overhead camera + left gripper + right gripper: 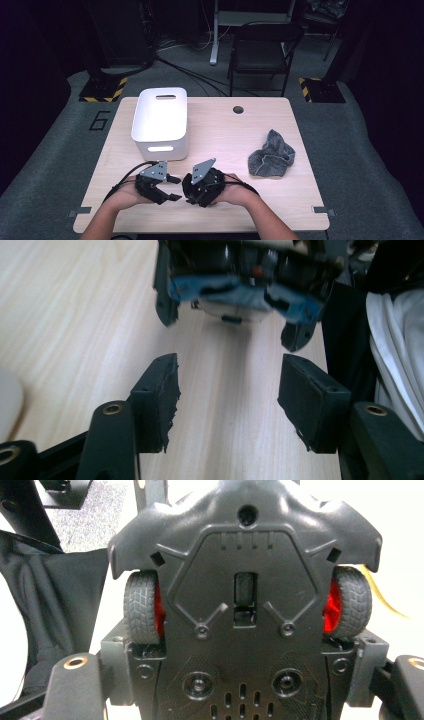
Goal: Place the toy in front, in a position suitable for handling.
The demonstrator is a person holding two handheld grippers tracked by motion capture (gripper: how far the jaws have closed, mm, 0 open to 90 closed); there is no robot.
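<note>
A black toy car point(245, 605) with grey tyres and red hubs shows its underside in the right gripper view. My right gripper point(242, 672) is shut on it, a jaw pressing each side of its body. From above, that gripper point(202, 189) sits near the table's front edge. My left gripper point(176, 188) lies just to its left and points at it. In the left gripper view the left gripper point(227, 400) is open over bare wood with nothing between its jaws. The car point(240, 290), with blue parts showing, hangs just beyond them.
A white bin point(160, 120) stands on the wooden table point(225, 130) at the back left. A crumpled grey cloth point(272, 155) lies to the right. A cable hole point(238, 109) is near the far edge, and a chair point(265, 50) stands beyond it.
</note>
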